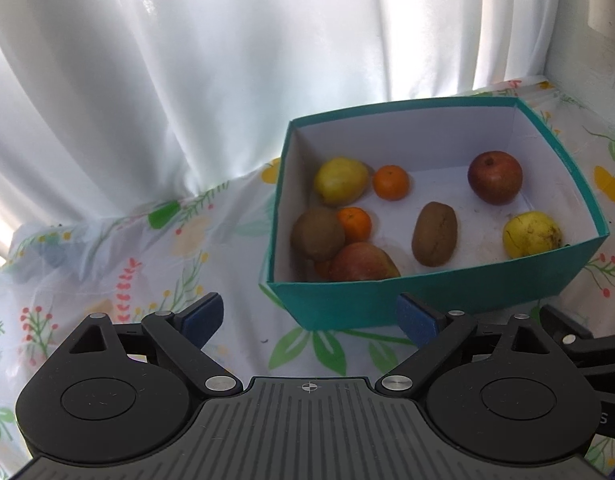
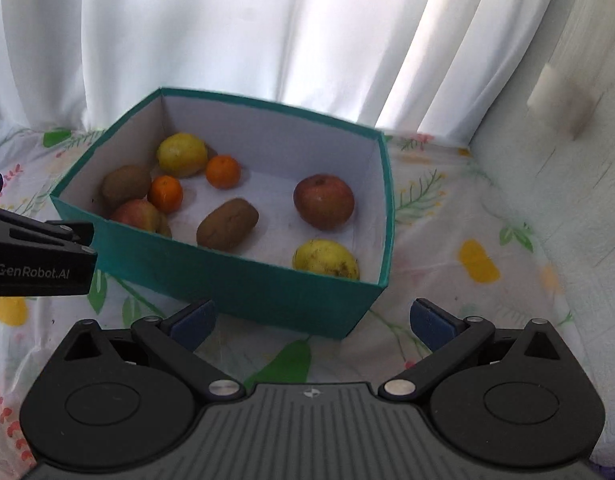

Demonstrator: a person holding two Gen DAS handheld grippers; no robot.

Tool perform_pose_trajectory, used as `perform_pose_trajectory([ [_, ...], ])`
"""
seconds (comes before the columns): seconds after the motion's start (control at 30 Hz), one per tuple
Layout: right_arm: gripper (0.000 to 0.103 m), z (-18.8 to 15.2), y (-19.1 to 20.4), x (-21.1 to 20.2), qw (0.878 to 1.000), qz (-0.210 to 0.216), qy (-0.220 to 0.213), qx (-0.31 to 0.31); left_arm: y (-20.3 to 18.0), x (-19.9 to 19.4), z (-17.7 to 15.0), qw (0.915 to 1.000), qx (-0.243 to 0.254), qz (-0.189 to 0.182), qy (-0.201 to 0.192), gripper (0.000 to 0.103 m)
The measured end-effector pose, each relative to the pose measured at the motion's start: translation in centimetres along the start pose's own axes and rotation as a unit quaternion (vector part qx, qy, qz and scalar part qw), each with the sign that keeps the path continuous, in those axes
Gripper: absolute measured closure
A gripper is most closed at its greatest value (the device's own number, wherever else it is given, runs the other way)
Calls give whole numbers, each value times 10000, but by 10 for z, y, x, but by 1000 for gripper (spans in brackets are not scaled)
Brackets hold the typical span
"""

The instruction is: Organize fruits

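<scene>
A teal box (image 1: 427, 304) with a white inside stands on the flowered cloth and holds several fruits. Among them are a dark red apple (image 1: 494, 177), a kiwi (image 1: 434, 234) and a spotted yellow fruit (image 1: 531, 234). A second kiwi, mandarins, an apple and another yellow fruit cluster in its left corner. My left gripper (image 1: 309, 318) hovers open in front of the box's near wall, nothing between its blue pads. From the right wrist, the same box (image 2: 247, 288) lies ahead, and my right gripper (image 2: 313, 320) is open and empty before its near corner.
White curtains (image 1: 187, 60) hang close behind the table. The flowered tablecloth (image 2: 447, 216) covers the surface around the box. A pale wall (image 2: 567, 160) borders the table on the right. The left gripper's black body (image 2: 39, 256) shows at the left edge of the right wrist view.
</scene>
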State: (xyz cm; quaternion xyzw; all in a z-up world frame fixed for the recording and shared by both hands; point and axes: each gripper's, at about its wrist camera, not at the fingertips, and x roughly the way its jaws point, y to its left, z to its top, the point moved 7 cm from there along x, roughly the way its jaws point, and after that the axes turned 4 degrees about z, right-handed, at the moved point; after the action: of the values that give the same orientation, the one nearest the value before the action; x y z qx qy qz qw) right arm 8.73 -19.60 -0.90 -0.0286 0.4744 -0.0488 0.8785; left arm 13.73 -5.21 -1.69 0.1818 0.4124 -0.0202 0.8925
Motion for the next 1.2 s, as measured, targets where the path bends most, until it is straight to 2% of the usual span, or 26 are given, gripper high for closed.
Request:
perform_pose_trajectory([
  [0.13,0,-2,-2,5,9993,151,271,195,4,-3,0,9993,59,370,-3,6],
  [0.27,0,-2,-7,6,9977,364,401,414,9,-3,-1,9995,-123,294,81,6],
  [0.43,0,2,-13,6,9978,300,423,415,9,-1,-1,9989,-193,389,197,6],
  [0.63,0,7,-25,9,9964,255,621,524,4,-2,0,9992,-229,181,265,6],
  [0.8,0,6,-32,21,9939,111,875,661,-3,6,-1,9982,-132,95,573,6],
  [0.9,0,4,-33,30,9910,206,1040,811,-10,11,-5,9966,-54,-4,826,6],
  [1.03,0,3,-30,37,9891,289,1181,826,-15,15,-9,9955,-56,-85,938,6],
  [1.2,0,4,-26,42,9885,307,1272,755,-15,23,-10,9922,-225,-266,1196,6],
])
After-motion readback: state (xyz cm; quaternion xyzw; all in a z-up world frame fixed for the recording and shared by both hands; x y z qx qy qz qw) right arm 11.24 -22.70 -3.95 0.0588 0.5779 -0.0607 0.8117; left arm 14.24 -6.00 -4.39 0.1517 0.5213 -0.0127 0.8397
